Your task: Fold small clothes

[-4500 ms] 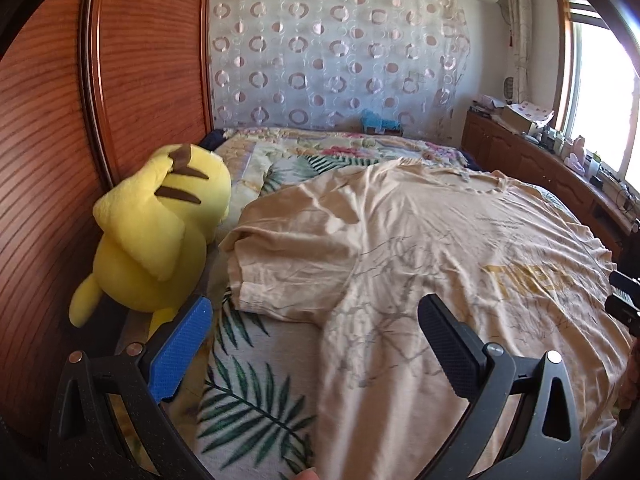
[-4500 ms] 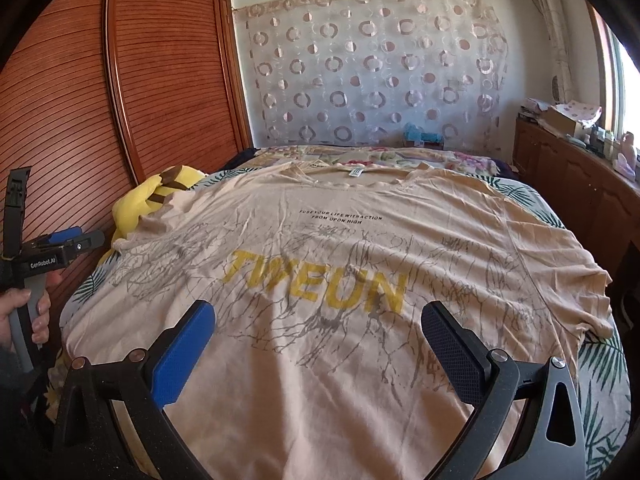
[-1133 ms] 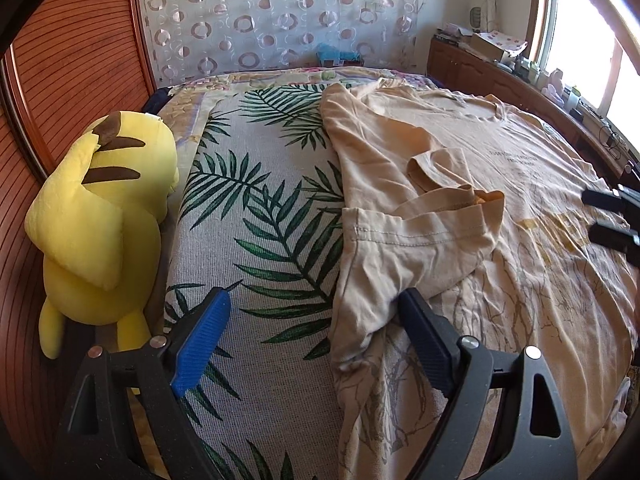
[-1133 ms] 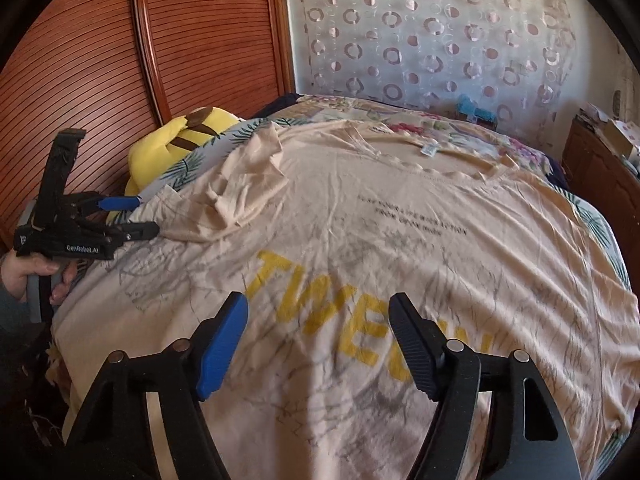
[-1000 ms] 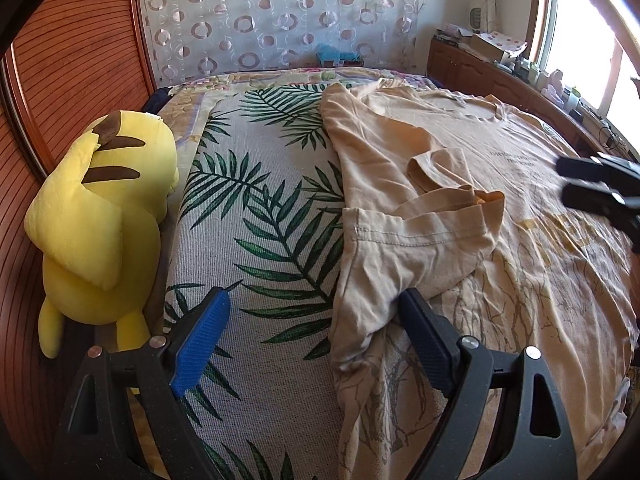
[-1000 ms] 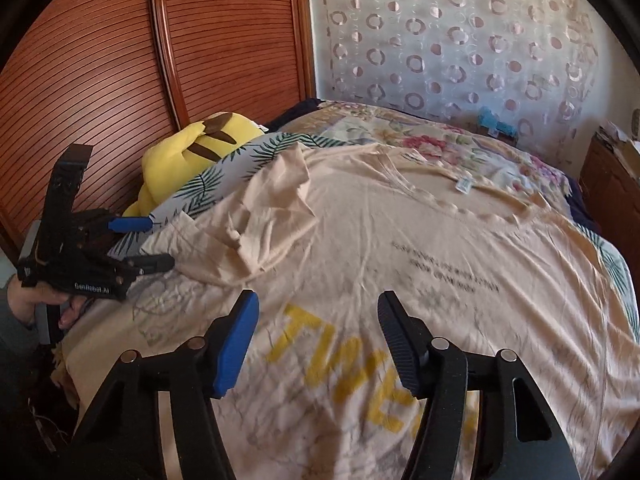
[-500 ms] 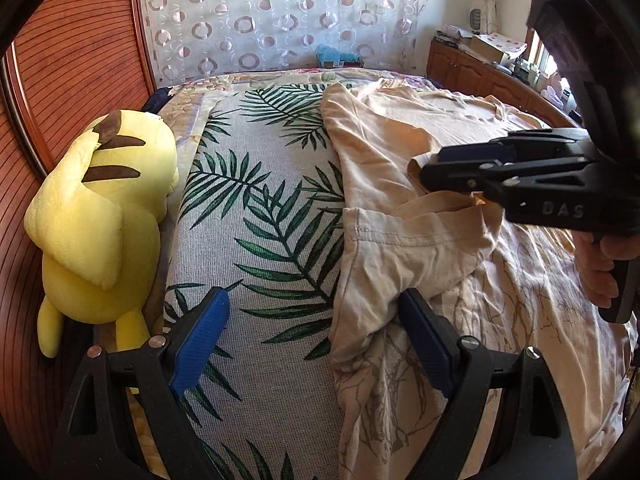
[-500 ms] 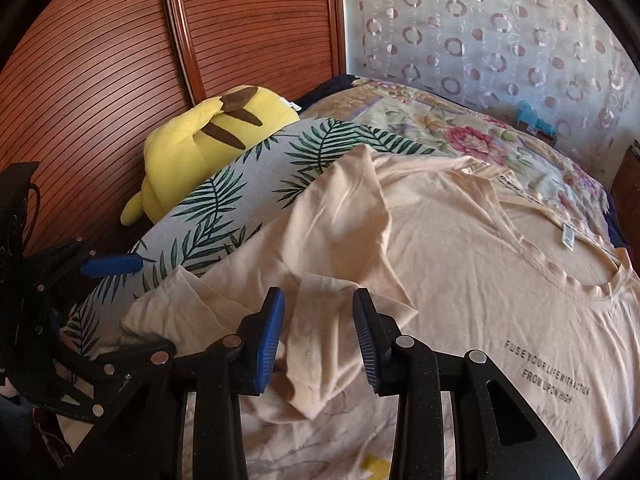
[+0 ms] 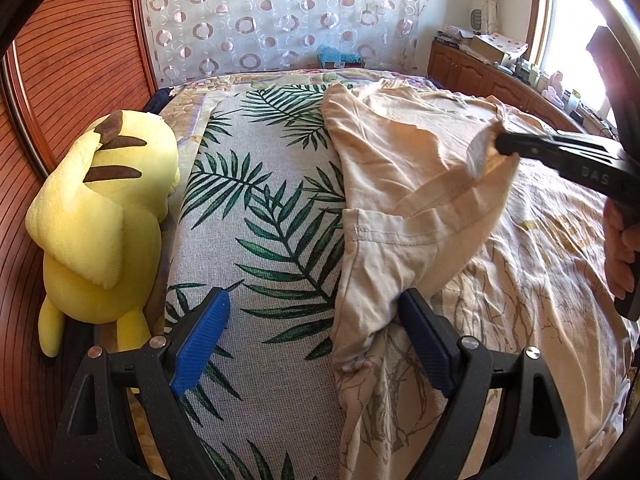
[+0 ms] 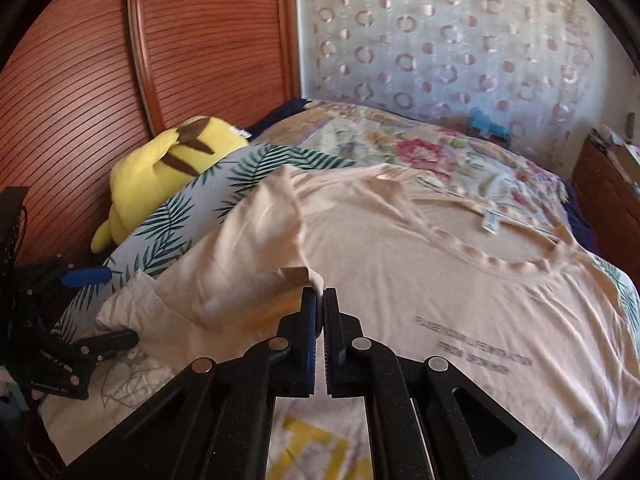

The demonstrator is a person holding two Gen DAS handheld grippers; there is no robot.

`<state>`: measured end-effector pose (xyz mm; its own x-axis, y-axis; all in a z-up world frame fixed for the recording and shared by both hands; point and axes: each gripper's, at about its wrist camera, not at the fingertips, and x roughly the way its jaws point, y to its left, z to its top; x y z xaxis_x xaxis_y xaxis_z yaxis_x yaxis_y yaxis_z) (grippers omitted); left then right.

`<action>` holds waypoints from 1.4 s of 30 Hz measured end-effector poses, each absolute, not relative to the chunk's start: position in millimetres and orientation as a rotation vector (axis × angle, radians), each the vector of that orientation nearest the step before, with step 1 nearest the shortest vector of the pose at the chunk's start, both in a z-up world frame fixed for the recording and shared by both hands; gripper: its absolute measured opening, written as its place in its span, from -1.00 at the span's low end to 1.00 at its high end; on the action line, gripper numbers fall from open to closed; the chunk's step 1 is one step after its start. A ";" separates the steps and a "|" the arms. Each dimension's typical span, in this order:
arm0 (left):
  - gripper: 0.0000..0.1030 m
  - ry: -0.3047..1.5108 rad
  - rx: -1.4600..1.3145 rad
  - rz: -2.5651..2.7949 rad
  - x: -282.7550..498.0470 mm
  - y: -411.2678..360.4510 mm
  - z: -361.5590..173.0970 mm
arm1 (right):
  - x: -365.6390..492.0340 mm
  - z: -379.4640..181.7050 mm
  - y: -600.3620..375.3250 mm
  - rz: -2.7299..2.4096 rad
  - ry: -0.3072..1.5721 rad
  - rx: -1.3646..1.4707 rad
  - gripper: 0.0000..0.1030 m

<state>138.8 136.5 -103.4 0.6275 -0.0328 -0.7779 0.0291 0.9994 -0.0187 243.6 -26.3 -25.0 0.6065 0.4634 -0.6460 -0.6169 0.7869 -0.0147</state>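
I am pinching the sleeve hem (image 10: 298, 280) of the light, limp T-shirt (image 10: 420, 280) in my right gripper (image 10: 320, 300); my left gripper (image 9: 316, 340) is hanging spread.

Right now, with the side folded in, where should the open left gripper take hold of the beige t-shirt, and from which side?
Judging by its pose, grip the doubled fold edge of the t-shirt near its lower end, coming in from the leaf-print bedcover side. That edge lies between the left gripper fingers already, while the right gripper is shut on the sleeve hem.
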 end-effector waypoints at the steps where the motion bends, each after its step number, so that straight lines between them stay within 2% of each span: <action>1: 0.68 0.888 -0.011 -0.032 138.1 137.8 -102.9 | 243.5 -27.0 -31.7 0.627 0.677 -0.233 -0.95; 6: 0.67 0.788 -0.107 -0.043 122.3 143.8 -83.0 | 239.8 -36.4 -40.9 0.599 0.700 -0.242 -0.94; 8: 0.60 0.762 -0.133 -0.095 120.8 140.1 -74.7 | 240.7 -40.8 -43.0 0.595 0.731 -0.224 -0.94; 9: 0.51 0.760 -0.139 -0.113 122.1 137.6 -73.0 | 242.2 -40.6 -43.4 0.586 0.744 -0.224 -0.93; 11: 0.36 0.767 -0.152 -0.138 127.9 134.0 -72.7 | 241.8 -37.8 -48.2 0.569 0.736 -0.221 -0.74; 12: 0.20 0.776 -0.151 -0.142 131.5 131.8 -73.4 | 240.2 -34.8 -51.3 0.568 0.730 -0.216 -0.66; 13: 0.01 0.779 -0.142 -0.145 134.6 127.9 -74.3 | 238.4 -32.2 -55.2 0.571 0.728 -0.210 -0.46; 14: -0.08 0.778 -0.135 -0.149 136.3 126.2 -74.2 | 235.7 -29.4 -59.6 0.571 0.726 -0.208 -0.23; 15: -0.19 0.778 -0.123 -0.157 138.7 122.5 -74.8 | 231.9 -25.8 -65.3 0.566 0.720 -0.207 -0.14; 17: -0.29 0.788 -0.109 -0.165 141.8 116.9 -77.0 | 223.8 -22.1 -75.6 0.567 0.708 -0.202 -0.09; 19: -0.64 0.804 -0.103 -0.176 145.5 115.5 -80.5 | 213.6 -20.2 -88.0 0.572 0.711 -0.201 -0.09; 21: -0.78 0.807 -0.076 -0.182 145.9 111.5 -81.7 | 200.8 -20.5 -104.2 0.578 0.717 -0.188 -0.09; 27: -0.81 0.722 -0.037 -0.237 123.5 98.4 -62.6 | 169.4 -24.2 -149.0 0.561 0.729 -0.149 -0.09; 34: -0.80 0.787 0.031 -0.366 98.8 57.4 -70.1 | 155.8 -25.5 -175.4 0.534 0.751 -0.116 -0.09; 41: -0.80 0.759 0.025 -0.397 74.1 43.4 -68.6 | 142.2 -21.7 -183.0 0.518 0.749 -0.122 -0.09; 42: -0.75 0.757 0.033 -0.389 71.7 42.9 -67.0 | 140.5 -21.2 -184.1 0.513 0.746 -0.130 -0.09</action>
